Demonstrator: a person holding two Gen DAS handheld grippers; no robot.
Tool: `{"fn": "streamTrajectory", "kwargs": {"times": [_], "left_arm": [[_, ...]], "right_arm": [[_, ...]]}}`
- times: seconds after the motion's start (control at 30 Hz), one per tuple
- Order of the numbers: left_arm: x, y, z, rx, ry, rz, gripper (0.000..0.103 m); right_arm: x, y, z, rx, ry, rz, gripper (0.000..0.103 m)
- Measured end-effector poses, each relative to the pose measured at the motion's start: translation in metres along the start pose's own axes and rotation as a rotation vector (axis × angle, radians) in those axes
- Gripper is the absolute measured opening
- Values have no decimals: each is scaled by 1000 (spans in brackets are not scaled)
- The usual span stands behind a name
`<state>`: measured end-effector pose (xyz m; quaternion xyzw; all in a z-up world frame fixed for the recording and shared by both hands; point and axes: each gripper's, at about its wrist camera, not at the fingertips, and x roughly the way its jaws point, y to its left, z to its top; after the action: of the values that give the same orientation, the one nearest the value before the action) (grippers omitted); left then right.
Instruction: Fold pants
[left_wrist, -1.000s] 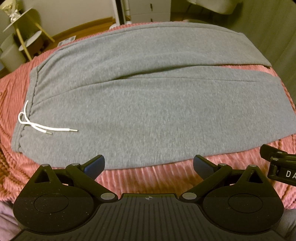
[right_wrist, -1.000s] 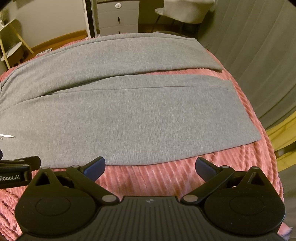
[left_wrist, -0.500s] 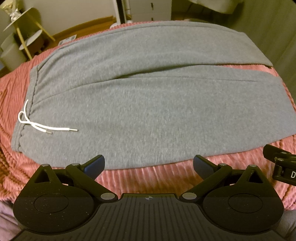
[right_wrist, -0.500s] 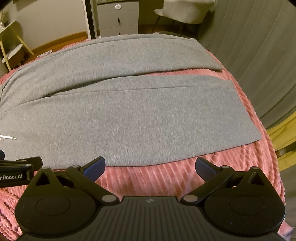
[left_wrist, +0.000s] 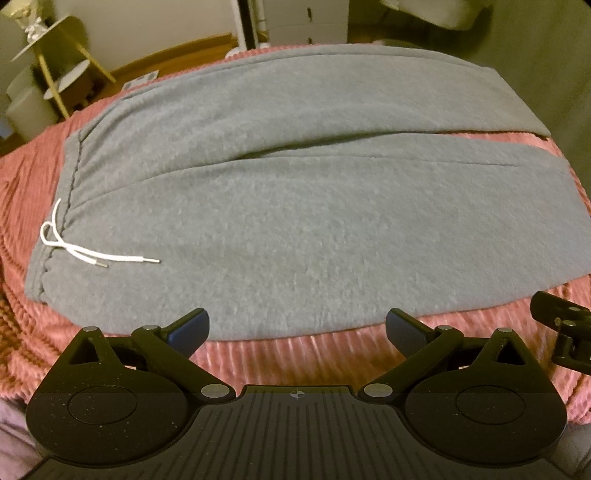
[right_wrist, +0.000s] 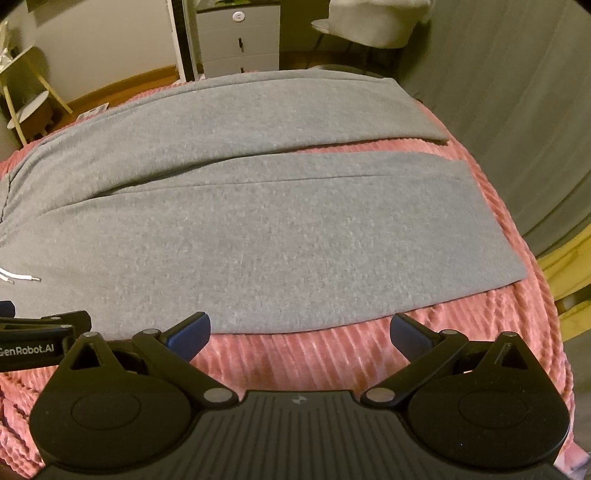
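Pants (left_wrist: 295, 221) lie flat across the pink ribbed bedspread (left_wrist: 295, 350), waistband and drawstring (left_wrist: 92, 254) to the left, both legs spread apart, presumably so one folds onto the other. Left gripper (left_wrist: 297, 328) and right gripper (right_wrist: 299, 330) hang spread wide just short of the near edge, holding nothing.

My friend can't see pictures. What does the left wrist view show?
Gray pants lie flat and unfolded on a pink ribbed blanket, waistband to the left with a white drawstring on top. The left tongs are open just short of the near edge, holding nothing; part of the right tongs shows at the right edge.
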<state>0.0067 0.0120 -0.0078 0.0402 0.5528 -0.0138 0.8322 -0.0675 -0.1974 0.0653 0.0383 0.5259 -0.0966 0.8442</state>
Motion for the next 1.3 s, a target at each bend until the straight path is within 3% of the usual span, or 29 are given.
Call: {"fn": "streamTrajectory", "kwargs": {"times": [0.33,0.5,0.57,0.63,0.7,0.8,0.9,1.0,1.17,1.23,1.3], "left_arm": [[4,6,3,-35,-16,8,103],[-6,8,5,-46,-71,31,103],[-10,10,8,-62,-97,44,103],[-13,11,12,-72,-119,65,103],[-15,11,16,-63,-144,107,103],[-16,12,24,-49,-182,180,103],[-13,22,36,-87,-202,197,103],[-7,37,56,-154,-213,206,103],[1,73,97,-362,-269,217,103],[9,86,104,-422,-313,225,103],[20,98,104,-472,-370,265,103]], "right_arm": [[-2,2,-2,-11,-27,-33,103],[-8,-2,1,22,-102,2,103],[-8,-5,4,43,-136,-24,103],[2,-2,8,-1,-114,-27,103],[19,-2,11,-7,-39,14,103],[31,-16,25,111,-28,146,103],[47,-28,56,249,-11,194,103],[66,-29,97,292,-35,205,103],[106,-15,191,348,-117,223,103],[133,-7,231,369,-115,215,98],[167,1,268,371,-93,221,85]]}}
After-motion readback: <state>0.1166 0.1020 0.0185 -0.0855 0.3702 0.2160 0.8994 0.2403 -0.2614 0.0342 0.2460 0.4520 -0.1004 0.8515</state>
